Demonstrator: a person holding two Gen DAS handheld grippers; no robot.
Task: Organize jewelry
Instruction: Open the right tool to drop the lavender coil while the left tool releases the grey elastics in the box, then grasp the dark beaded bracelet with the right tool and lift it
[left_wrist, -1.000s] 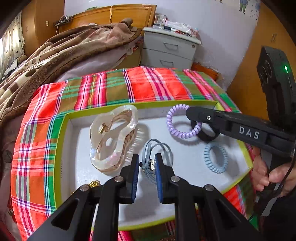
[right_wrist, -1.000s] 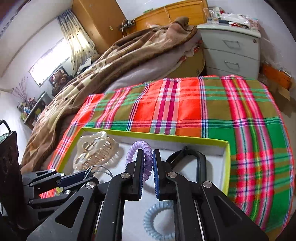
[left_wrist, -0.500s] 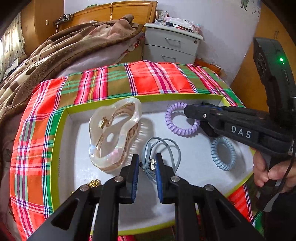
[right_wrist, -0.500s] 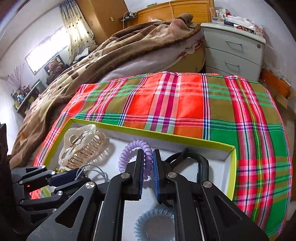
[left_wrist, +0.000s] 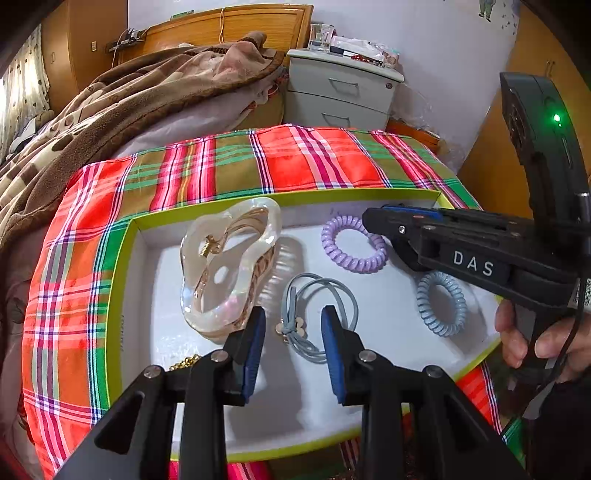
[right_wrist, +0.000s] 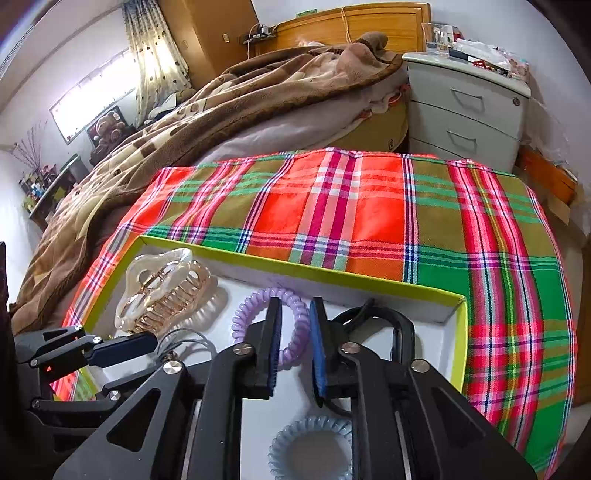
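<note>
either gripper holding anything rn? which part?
Nothing held. Left gripper opening around the grey hair tie; right gripper opening around the purple coil tie.

Hair ties (left_wrist: 354, 249) and claw clip (left_wrist: 229, 266) in tray (left_wrist: 122, 280)

A brown-blanketed bed (right_wrist: 221, 107) with wooden headboard (right_wrist: 351, 26) stands beside a grey nightstand (right_wrist: 465, 110); curtained window (right_wrist: 147, 62) glows.
</note>
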